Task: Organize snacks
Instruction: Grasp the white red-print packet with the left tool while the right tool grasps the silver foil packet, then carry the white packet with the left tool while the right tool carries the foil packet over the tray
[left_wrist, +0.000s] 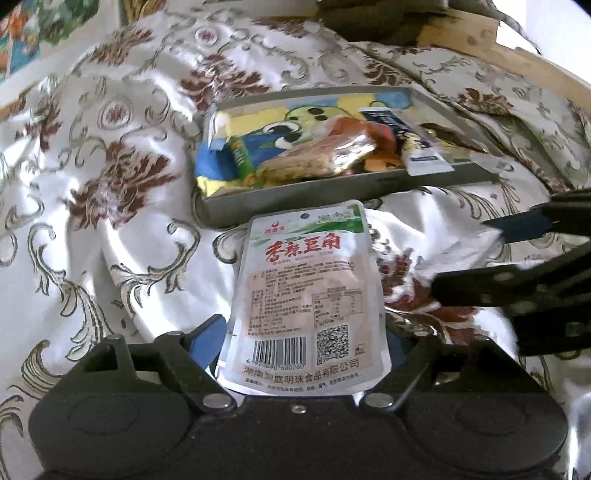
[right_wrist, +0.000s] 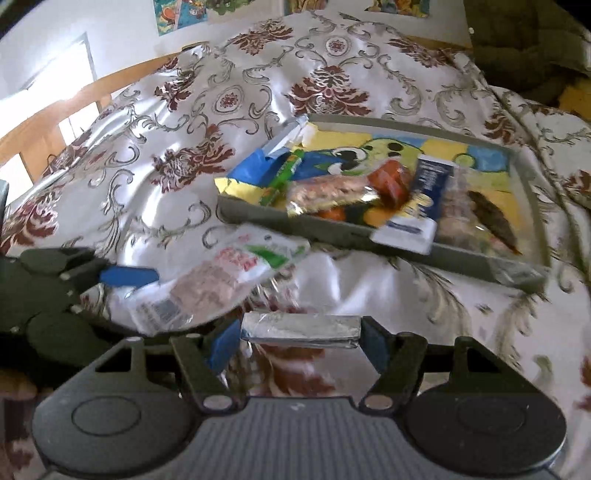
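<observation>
My white plastic snack pouch (left_wrist: 308, 295) says 香辣豆角 in red, and 食品有限公司 below its barcode.

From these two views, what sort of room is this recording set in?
Probably a bedroom: the snack tray sits on a rumpled floral bedspread, a wooden frame like a headboard edges it, and cartoon posters hang on the wall behind.

Floral bedspread (left_wrist: 110, 155) under a snack-filled tray (left_wrist: 332, 192)

tray (left_wrist: 295, 210) rim ahead — snacks (left_wrist: 317, 155) crowding inside
</observation>
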